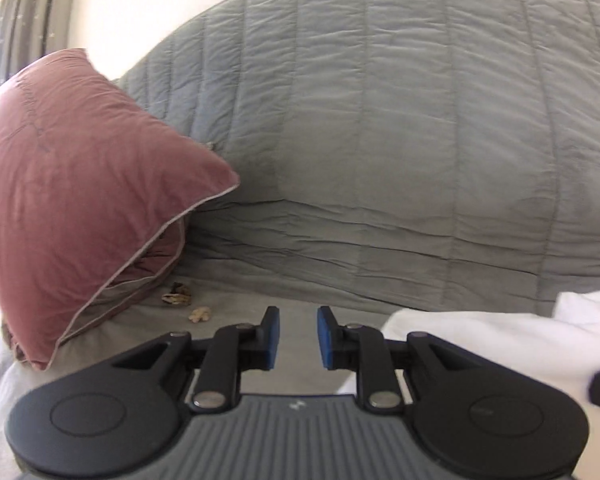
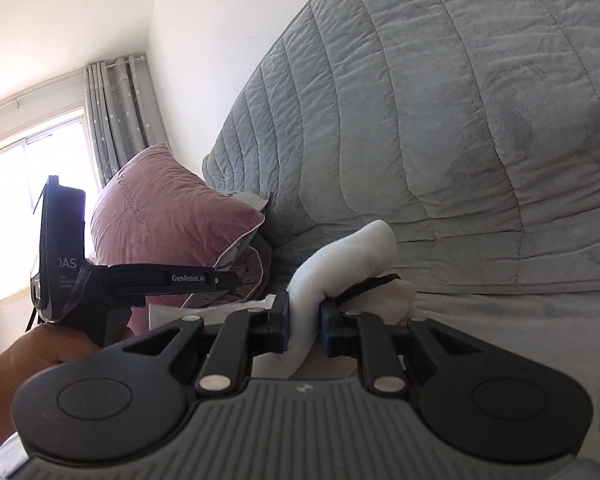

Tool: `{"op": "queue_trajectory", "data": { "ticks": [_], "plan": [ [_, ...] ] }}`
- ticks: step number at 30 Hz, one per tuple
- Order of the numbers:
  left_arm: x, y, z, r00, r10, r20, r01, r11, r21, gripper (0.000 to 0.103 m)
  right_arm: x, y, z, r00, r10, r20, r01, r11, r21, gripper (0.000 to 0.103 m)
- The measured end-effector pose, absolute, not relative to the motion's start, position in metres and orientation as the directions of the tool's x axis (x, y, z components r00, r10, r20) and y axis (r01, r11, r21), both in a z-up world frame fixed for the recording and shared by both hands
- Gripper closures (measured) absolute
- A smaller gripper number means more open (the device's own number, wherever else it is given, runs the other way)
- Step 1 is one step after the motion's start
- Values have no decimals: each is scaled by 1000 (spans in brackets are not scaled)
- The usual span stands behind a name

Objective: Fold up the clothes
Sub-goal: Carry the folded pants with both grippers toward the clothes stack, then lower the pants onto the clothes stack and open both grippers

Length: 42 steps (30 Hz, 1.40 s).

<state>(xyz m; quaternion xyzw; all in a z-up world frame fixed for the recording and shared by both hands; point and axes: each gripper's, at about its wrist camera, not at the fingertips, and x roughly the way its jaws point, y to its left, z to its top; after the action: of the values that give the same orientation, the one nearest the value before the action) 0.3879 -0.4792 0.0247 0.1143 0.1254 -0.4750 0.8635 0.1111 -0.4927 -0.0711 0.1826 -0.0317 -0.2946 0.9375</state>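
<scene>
right gripper [image 2: 304,320] pinches white garment [image 2: 340,256], bunched, raised off near sofa seat [image 2: 500,320], likely to carry a fold | left gripper [image 1: 294,334] narrowly parted, empty, left of cloth

Left wrist view: low, close over the grey seat, facing the grey quilted sofa back [image 1: 380,140]. Right wrist view: rolled sideways, facing likewise. Shared: sofa back, pink velvet cushion [image 1: 80,200].
</scene>
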Motion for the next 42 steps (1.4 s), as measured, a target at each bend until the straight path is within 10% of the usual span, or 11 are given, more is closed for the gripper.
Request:
{"op": "queue_trajectory", "data": {
  "ticks": [5,14,23,28,42],
  "plan": [
    [391,-438,36,514,-831,-211,831,543,-116,82,112,-485,-67,773,-633,-28,613,736,287,59],
    [350,-425,-4,369,-902,-223,892,411,-187,82,114,-454,-62,833,-538,133,539,842,28,57],
    [332,-425,-36,375,-902,-212,897,411,-163,77,130,-484,-69,783,-618,-74,622,774,123,61],
    [327,-418,-31,421,-882,-209,877,456,-155,50,131,-472,-68,772,-634,-55,636,764,111,56],
    [282,-359,21,590,-649,-480,678,722,-143,27,106,-471,-38,792,-592,-147,609,750,259,35]
  ]
}}
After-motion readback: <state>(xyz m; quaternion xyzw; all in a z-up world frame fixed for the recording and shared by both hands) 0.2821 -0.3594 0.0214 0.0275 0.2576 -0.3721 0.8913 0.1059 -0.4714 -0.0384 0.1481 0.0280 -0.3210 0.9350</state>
